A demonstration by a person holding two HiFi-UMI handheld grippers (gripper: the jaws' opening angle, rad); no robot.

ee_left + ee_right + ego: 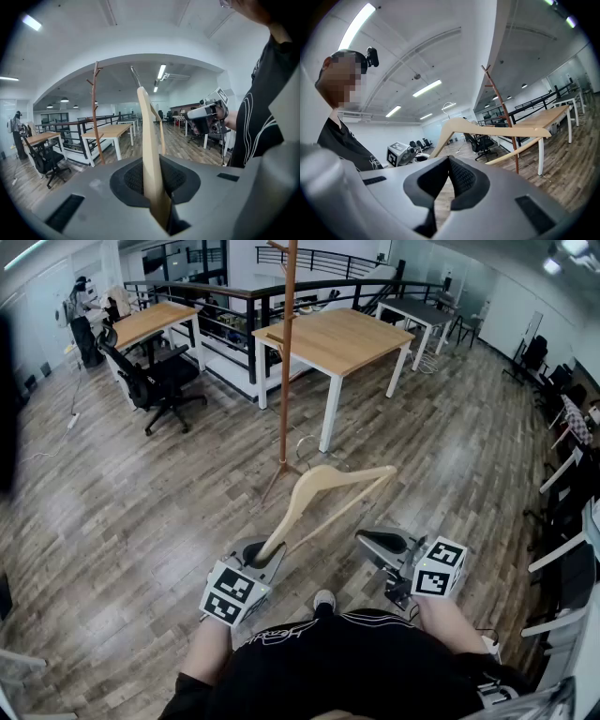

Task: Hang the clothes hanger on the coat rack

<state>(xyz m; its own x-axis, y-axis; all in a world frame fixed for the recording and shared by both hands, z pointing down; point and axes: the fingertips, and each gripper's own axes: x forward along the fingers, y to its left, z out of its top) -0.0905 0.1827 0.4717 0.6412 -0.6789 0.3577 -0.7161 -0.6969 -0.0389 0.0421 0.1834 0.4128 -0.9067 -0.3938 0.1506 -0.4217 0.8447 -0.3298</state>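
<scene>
A pale wooden clothes hanger (328, 486) sticks up and forward from my left gripper (255, 557), which is shut on one end of it. In the left gripper view the hanger's arm (150, 154) is pinched between the jaws, its metal hook at the top. The brown coat rack (286, 352) stands on the floor ahead, apart from the hanger. It also shows as the thin rack (96, 112) left of the hanger. My right gripper (382, 542) is level beside the left, jaws together, nothing in them. From the right gripper view the hanger (487, 129) crosses in front of the rack (501, 108).
A wooden table (337, 334) with white legs stands just behind the rack, a black railing (216, 296) beyond it. A black office chair (155, 381) and another desk are at the left. More chairs line the right edge. Wood floor lies between me and the rack.
</scene>
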